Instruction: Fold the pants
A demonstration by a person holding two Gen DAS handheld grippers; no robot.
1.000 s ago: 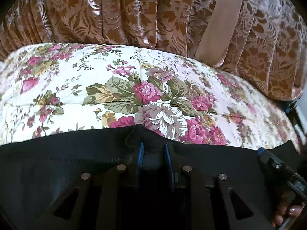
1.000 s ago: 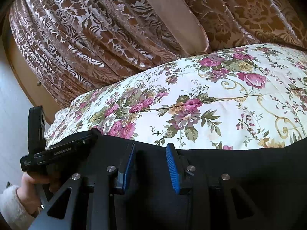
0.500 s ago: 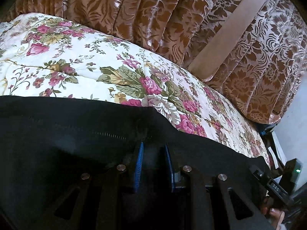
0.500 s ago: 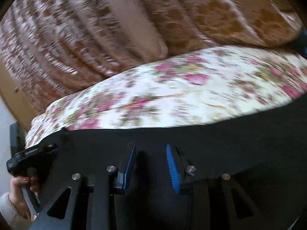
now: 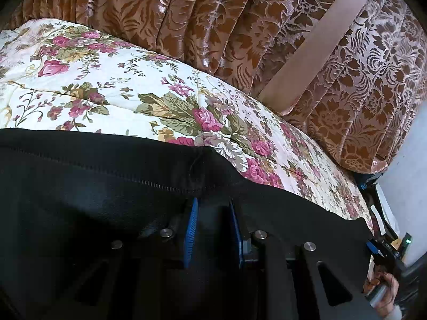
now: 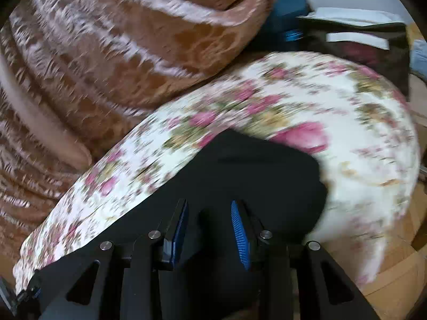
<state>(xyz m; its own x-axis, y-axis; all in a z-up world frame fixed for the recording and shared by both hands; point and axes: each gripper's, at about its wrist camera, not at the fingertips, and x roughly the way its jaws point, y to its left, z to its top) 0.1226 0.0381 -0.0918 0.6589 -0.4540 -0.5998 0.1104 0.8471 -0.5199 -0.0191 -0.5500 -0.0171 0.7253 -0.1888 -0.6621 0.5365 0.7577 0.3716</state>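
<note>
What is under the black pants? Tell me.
The black pants lie over the floral quilt, which shows beyond their stitched edge. Whatever is beneath the cloth nearer the cameras is covered. The left claw grips the pants edge; the right claw has black cloth between its fingers.

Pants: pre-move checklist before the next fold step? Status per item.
1. left gripper gripping the black pants at the stitched hem: ok, cloth bunched between the pads.
2. right gripper grip on the pants: cannot tell, fingers apart, cloth dark between them.
3. Right wrist view sharp: not ok, motion blur.
4. Pants edge taut toward the right gripper, seen in the left view: ok.
5. Floral quilt beyond the pants bare of other items: ok.
</note>
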